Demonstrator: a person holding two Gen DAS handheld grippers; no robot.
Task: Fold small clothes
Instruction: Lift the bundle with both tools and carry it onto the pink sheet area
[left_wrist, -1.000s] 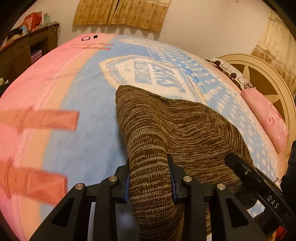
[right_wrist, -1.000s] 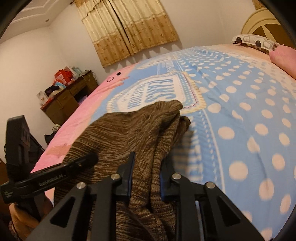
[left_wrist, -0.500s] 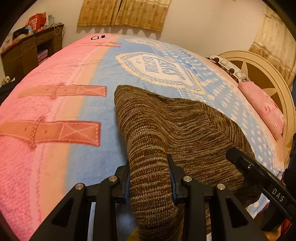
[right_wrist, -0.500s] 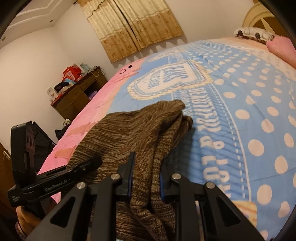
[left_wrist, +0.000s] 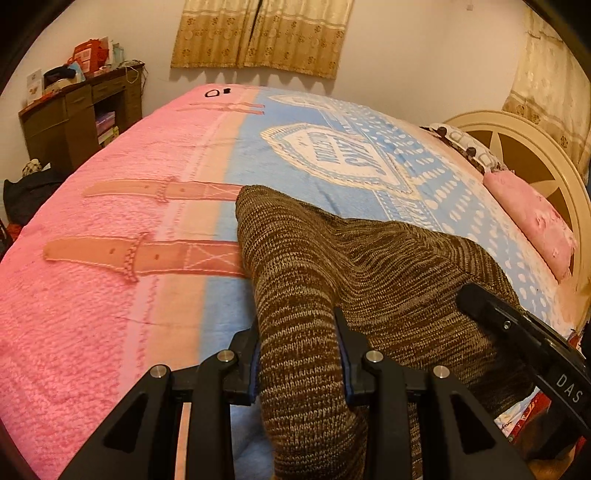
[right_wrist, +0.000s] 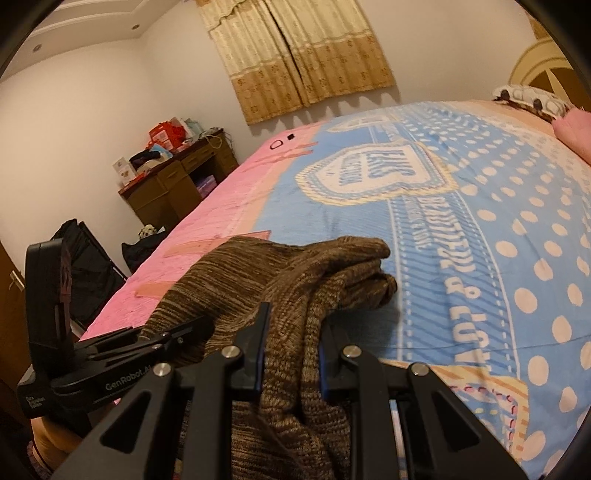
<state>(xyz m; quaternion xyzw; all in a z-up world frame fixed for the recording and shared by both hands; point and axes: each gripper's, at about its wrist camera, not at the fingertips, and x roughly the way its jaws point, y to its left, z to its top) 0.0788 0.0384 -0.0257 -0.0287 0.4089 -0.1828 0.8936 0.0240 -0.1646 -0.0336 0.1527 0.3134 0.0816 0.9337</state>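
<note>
Both tools, left tool (left_wrist: 297, 350) and right tool (right_wrist: 291, 350), are clamped on the brown knit (left_wrist: 369, 266). It's draped off the bed (left_wrist: 110, 295) edge. Loads of open blanket beyond.

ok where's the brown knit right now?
The brown knit garment lies on the near edge of the bedspread, straddling its pink and blue halves. Left gripper and right gripper each clamp a bunch of it.

Left tongs (left_wrist: 297, 354) pinch the brown knit garment (left_wrist: 369, 266) over the bedspread (left_wrist: 110, 258).

Black tool (left_wrist: 297, 354), silver screws
</note>
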